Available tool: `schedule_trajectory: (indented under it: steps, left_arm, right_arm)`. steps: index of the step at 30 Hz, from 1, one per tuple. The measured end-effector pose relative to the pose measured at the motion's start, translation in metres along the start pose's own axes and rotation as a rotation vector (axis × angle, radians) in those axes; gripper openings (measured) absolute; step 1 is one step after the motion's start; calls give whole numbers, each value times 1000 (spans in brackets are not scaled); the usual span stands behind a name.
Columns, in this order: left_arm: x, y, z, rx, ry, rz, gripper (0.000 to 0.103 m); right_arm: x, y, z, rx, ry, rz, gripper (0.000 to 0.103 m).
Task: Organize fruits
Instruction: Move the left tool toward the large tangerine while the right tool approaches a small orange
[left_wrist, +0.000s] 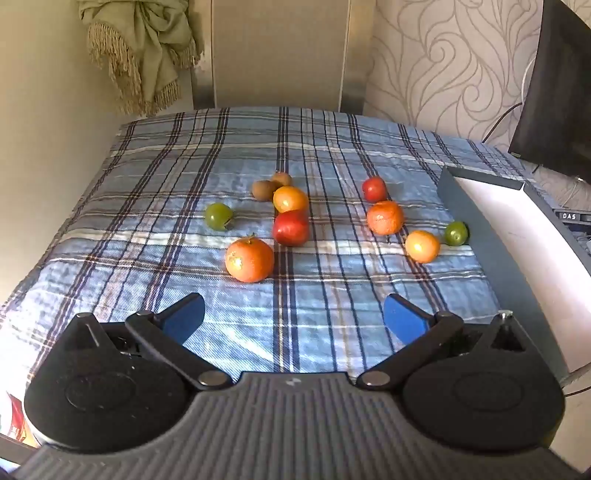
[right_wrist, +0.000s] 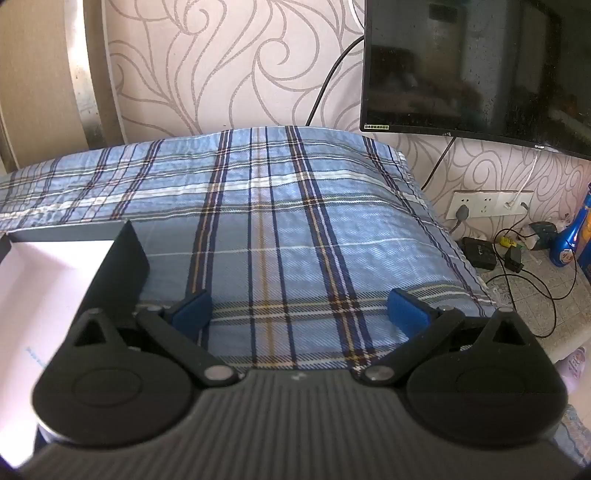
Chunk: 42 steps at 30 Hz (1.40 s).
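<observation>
Fruit lies loose on a bench under a blue plaid cloth (left_wrist: 155, 192), scattered, not sorted; looks like it was tipped out so each piece can be picked singly

Left to right in the left wrist view:
- green fruit (left_wrist: 218, 216), alone at 9 o'clock of the cluster
- big orange (left_wrist: 249, 259), nearest the left gripper (left_wrist: 293, 319), at 12 o'clock just beyond its jaws
- 2 kiwis (left_wrist: 264, 189), touching, at the far side
- small orange (left_wrist: 290, 199), touching a kiwi & the red apple (left_wrist: 290, 228) below it
- small red fruit (left_wrist: 374, 189), apart, w/ another orange (left_wrist: 385, 217) just beside it at 5 o'clock
- orange (left_wrist: 422, 246) & 2nd green fruit (left_wrist: 455, 233), near the box wall

Count: 4 orange, 2 red, 2 green, 2 kiwis = 10 pcs

Box (left_wrist: 476, 221), dark walls, white inside, sits at 3 o'clock of the fruit, nothing seen in it; prob. the target, placed close so carries are short. Same box (right_wrist: 127, 251) shows at 9 o'clock in the right wrist view

Left gripper jaws spread wide, nothing between, angled down at the fruit: ready for a first pick. Right gripper (right_wrist: 299, 310) jaws also spread, nothing held, over bare cloth beside the box; no fruit in its view, so it seems to wait. Task not yet begun by the look of it
</observation>
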<state>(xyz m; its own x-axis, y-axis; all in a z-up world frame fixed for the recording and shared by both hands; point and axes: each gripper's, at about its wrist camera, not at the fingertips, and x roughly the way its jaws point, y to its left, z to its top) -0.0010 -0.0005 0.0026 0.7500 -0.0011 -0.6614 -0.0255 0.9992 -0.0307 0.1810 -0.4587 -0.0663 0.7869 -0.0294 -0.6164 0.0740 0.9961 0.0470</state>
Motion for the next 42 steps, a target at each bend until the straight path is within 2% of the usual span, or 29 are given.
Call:
schedule_trajectory:
  steps: [7, 10, 12, 13, 15, 17, 20, 22, 23, 25, 28, 32, 35, 39, 42]
  left_arm:
    - [-7, -3, 9, 9, 19, -5, 103]
    - [-2, 1, 12, 25, -7, -15, 103]
    - [-7, 0, 18, 33, -21, -22, 103]
    - [-7, 2, 19, 35, -28, -26, 103]
    - [-6, 5, 20, 38, -38, -31, 103]
    - [-3, 8, 20, 36, -35, -47, 103]
    - [5, 11, 20, 37, -7, -74, 103]
    - [10, 13, 20, 47, 5, -80, 103]
    - [14, 15, 21, 54, 22, -83, 103]
    - [19, 21, 24, 65, 37, -97, 103]
    - [25, 30, 28, 79, 51, -129, 103]
    - [33, 45, 30, 123, 67, -170, 103]
    - [37, 53, 31, 154, 69, -205, 103]
    - [43, 60, 30, 180, 48, -222, 103]
    - [52, 63, 29, 144, 60, -212, 103]
  right_arm:
    - [0, 1, 1, 0, 3, -6, 103]
    - [-4, -6, 6, 10, 71, 16, 103]
    - [-17, -10, 5, 18, 132, -17, 103]
    - [-28, -8, 3, 10, 143, -80, 103]
    - [-62, 5, -4, -50, 84, -209, 103]
    - [-108, 33, -14, -139, -47, -248, 103]
    - [-175, 92, -31, -247, -231, -202, 103]
    - [-207, 131, -42, -246, -293, -100, 103]
    - [-218, 149, -45, -237, -295, -28, 103]
    - [-227, 179, -50, -205, -260, 86, 103]
    - [-221, 221, -55, -200, -180, 177, 103]
    - [-203, 262, -58, -218, -104, 156, 102]
    - [-194, 274, -61, -194, -53, 151, 97]
    - [-181, 285, -60, -142, -2, 157, 86]
    - [-170, 295, -62, -161, 29, 175, 74]
